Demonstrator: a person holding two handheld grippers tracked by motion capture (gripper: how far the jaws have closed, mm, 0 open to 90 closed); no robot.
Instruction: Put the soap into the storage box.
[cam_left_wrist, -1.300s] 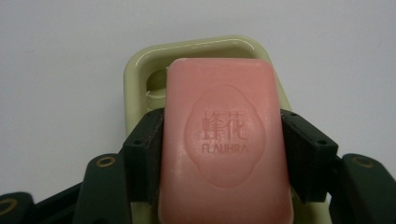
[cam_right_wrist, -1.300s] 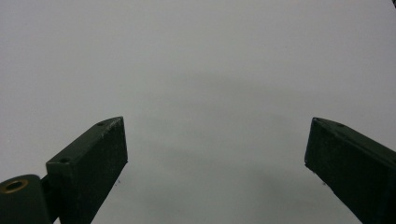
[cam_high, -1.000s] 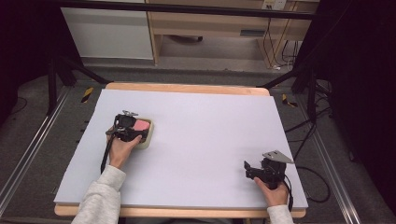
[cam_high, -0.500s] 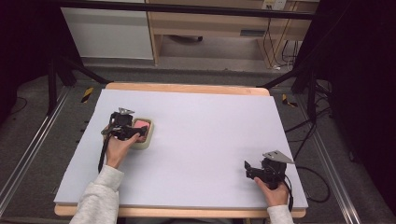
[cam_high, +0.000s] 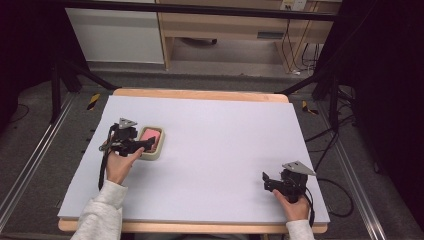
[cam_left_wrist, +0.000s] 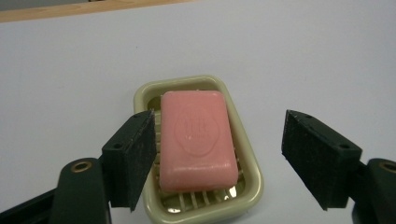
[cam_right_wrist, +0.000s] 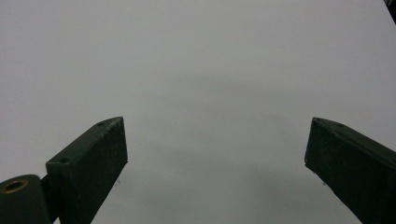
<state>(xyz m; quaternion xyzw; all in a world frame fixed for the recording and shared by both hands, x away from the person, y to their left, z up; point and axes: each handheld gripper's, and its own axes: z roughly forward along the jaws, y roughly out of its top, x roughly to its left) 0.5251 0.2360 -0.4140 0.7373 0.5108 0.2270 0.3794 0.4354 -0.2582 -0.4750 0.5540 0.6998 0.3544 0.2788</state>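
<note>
Pink soap (cam_left_wrist: 198, 140) lies flat in its dish (cam_left_wrist: 252, 186) at the table's (cam_high: 225, 150) 9 o'clock, the left gripper (cam_left_wrist: 219, 158), jaws just opening, spread clear of it as if releasing; right gripper (cam_high: 267, 181) rests spread, empty, at 4 o'clock.

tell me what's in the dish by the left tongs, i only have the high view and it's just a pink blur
Observer: A pink soap bar lies flat in the green soap dish, a stamped emblem on top.
Operator: are the left tongs gripping it
Observer: No. The left tongs have just been opening; the pads stand apart, clear of the bar.
Operator: anything between the right tongs
Observer: Nothing. The right tongs stand open over bare white table.
</note>
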